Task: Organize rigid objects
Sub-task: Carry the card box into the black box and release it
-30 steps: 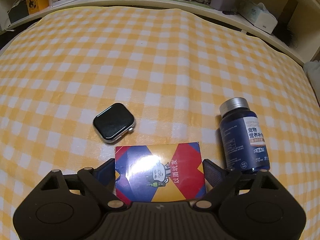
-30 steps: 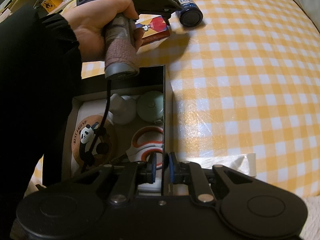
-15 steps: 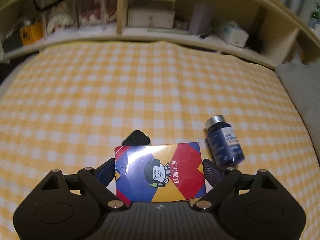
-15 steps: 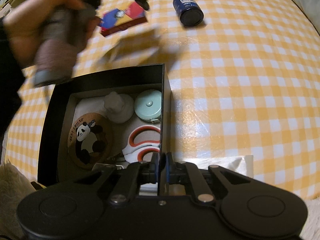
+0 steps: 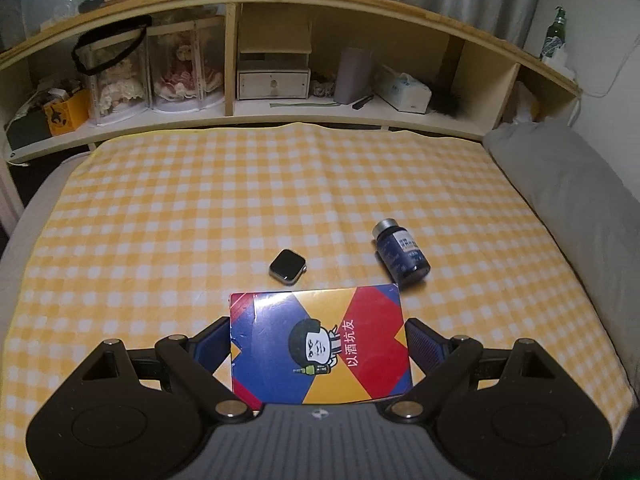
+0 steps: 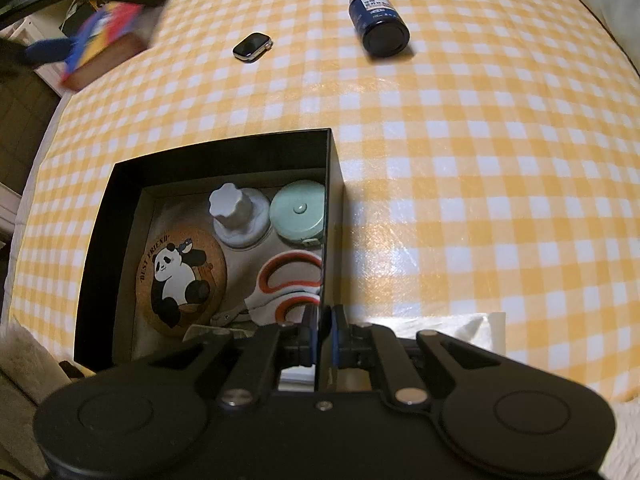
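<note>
The colourful flat card box [image 5: 320,348], clamped in the wide left claw [image 5: 318,344], is being lifted off the yellow checked bed cover [image 5: 200,208] toward the black open box [image 6: 120,184], whose wall is being pinched by the closed right claw [image 6: 322,332].

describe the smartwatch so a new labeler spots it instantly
On the yellow checked cloth, look beyond the black box. The smartwatch lies flat left of the tipped blue bottle: a small strapless rounded square, black screen, metal rim, much thinner than the bottle.

Scissors' blades [image 6: 224,316] behind the right tongs [image 6: 320,320]; bottle label [image 5: 404,244] unreadable.
</note>
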